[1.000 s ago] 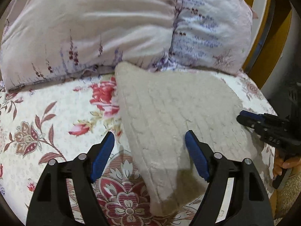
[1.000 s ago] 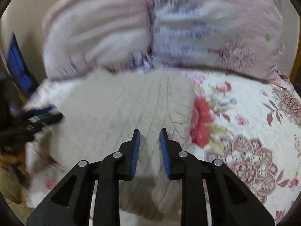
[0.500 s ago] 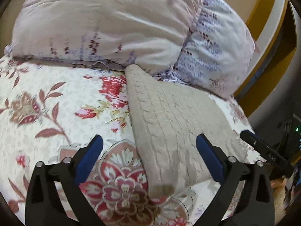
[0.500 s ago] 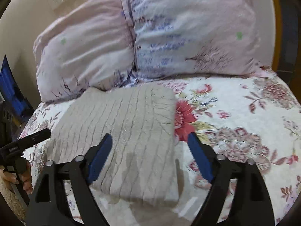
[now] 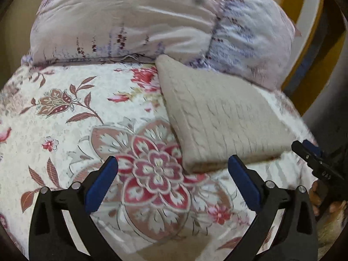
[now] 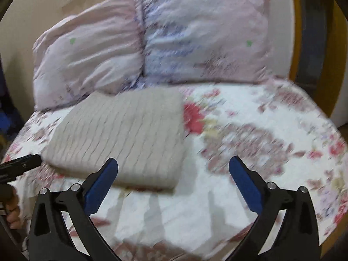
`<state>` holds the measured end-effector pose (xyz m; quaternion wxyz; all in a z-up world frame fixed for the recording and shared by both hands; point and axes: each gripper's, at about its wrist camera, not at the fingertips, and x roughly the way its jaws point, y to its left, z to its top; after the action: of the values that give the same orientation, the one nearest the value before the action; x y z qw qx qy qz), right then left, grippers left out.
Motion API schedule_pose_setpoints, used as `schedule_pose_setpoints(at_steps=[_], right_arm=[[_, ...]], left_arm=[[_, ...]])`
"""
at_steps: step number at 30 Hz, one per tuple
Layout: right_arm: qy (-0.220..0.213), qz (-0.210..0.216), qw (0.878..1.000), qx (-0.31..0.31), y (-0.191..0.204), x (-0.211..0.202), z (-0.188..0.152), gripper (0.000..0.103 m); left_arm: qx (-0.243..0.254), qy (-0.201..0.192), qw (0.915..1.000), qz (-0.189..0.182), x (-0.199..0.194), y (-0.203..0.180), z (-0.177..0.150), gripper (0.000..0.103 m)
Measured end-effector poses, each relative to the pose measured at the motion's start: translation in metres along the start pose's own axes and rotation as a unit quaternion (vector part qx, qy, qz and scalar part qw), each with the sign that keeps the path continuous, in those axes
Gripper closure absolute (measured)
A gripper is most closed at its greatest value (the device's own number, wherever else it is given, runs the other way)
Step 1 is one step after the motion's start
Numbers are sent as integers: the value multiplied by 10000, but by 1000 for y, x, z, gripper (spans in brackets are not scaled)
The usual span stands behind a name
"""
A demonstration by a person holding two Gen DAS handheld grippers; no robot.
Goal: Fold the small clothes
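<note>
Lying folded flat just in front of the two pillows, the beige knit sweater looks done, so the left gripper is spread wide and empty, and the right gripper is opening, empty too.

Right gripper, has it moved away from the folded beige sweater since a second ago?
Yes. The right gripper has backed off the folded beige sweater toward the bed's near edge; its jaws, nearly shut then, are opening, nothing between them.

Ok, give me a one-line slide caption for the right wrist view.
Right gripper opening and empty above a folded beige knit on the floral bedspread, two pillows behind.
</note>
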<state>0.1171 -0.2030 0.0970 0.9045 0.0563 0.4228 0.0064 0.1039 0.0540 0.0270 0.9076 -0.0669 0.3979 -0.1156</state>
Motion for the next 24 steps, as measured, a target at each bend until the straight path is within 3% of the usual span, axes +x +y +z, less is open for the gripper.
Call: schedule_pose_setpoints(at_steps=[3,11,24], right_arm=[[259,150,9996,13,6,8,-7,1],[620,-72,9980,-139,24,24,-16,1],[939,-271,9949,-245,27,37,-16,1]], left_arm=[[229,130,9996,84,4,-14,-5,2],[509,523,9958,554,24,-33,-10,2],[560,637,9925,885,35,-38,-8,2]])
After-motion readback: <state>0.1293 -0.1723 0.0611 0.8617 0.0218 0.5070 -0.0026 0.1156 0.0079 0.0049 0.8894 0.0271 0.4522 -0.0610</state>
